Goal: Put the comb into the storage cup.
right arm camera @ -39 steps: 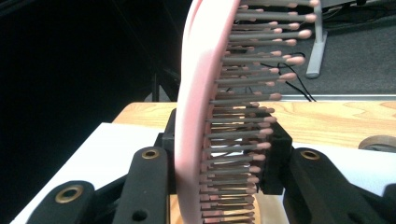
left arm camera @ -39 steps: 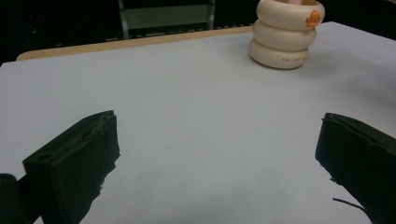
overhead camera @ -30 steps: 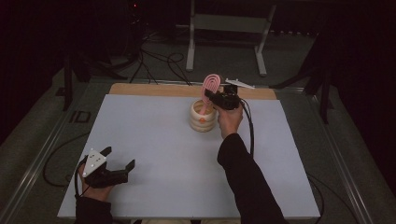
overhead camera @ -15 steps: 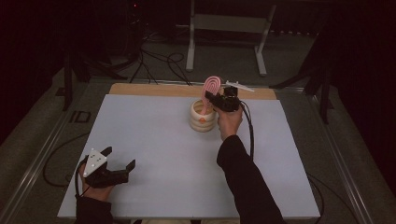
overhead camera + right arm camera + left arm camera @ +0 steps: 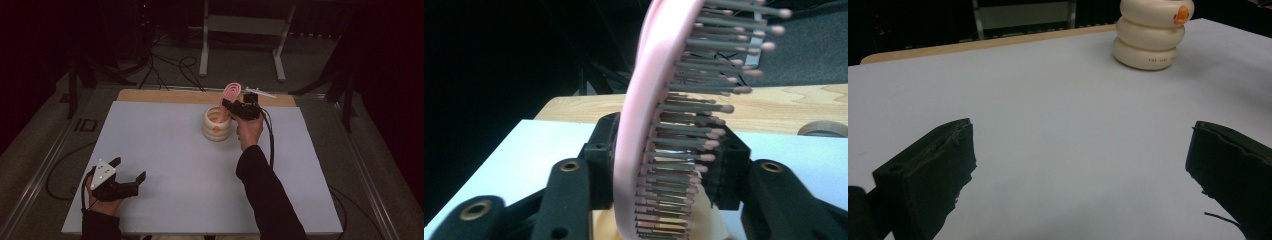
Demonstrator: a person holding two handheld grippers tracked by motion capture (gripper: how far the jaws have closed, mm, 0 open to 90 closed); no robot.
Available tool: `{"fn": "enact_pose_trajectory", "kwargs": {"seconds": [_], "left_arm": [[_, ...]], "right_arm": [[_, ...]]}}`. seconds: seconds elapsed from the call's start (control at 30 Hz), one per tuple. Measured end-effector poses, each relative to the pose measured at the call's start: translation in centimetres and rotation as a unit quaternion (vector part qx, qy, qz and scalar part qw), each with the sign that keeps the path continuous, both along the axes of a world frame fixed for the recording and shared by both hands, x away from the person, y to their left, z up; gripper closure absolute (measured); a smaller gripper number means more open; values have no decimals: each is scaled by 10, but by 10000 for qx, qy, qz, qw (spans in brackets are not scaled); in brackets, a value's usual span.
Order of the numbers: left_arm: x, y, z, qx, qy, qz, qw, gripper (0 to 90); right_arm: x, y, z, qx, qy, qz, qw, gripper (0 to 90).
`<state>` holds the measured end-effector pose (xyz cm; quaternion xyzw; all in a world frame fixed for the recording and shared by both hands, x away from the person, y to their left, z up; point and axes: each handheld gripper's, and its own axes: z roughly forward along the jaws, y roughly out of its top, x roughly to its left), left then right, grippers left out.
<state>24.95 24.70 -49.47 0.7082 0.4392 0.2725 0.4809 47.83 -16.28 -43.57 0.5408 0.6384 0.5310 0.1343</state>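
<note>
A pink hairbrush [image 5: 231, 92] stands tilted with its handle down in a cream ringed holder [image 5: 217, 125] that has an orange spot, near the far middle of the white mat. My right gripper [image 5: 235, 107] is at the brush head. In the right gripper view the brush [image 5: 649, 100] stands between the jaws. They have just been opening: the left pad lies by its pink back and the right pad by the bristle tips, with no clear squeeze. My left gripper [image 5: 129, 168] rests open at the near left, with nothing in it. The left gripper view has its jaws [image 5: 1080, 150] wide apart and the holder [image 5: 1150, 35] far ahead.
The white mat [image 5: 165, 150] covers the table, with a wooden strip [image 5: 165, 96] along its far edge. A round brown object [image 5: 824, 129] lies on that strip. Cables [image 5: 170, 65] and a metal stand [image 5: 240, 25] are on the floor beyond.
</note>
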Motion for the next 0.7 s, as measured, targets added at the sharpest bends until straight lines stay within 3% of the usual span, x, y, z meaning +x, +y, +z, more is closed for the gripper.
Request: {"fn": "enact_pose_trajectory", "kwargs": {"seconds": [0.2,0.37,0.5,0.6,0.7], "left_arm": [[0,-1,0,11,-2,-13,10000,5],[0,-1,0,15,3,-18,10000,5],[0,-2,0,17,8,-15,10000,5],[0,-2,0,17,2,-17,10000,4],[1,-2,0,14,1,-15,10000,4]], "right_arm": [[-1,-7,0,-123,42,62,9999,454],[-3,-13,2,-158,102,114,9998,299],[-4,-14,3,-340,132,160,9992,258],[-6,-13,3,-550,200,152,9982,135],[-7,-14,3,-667,212,168,9974,96]]}}
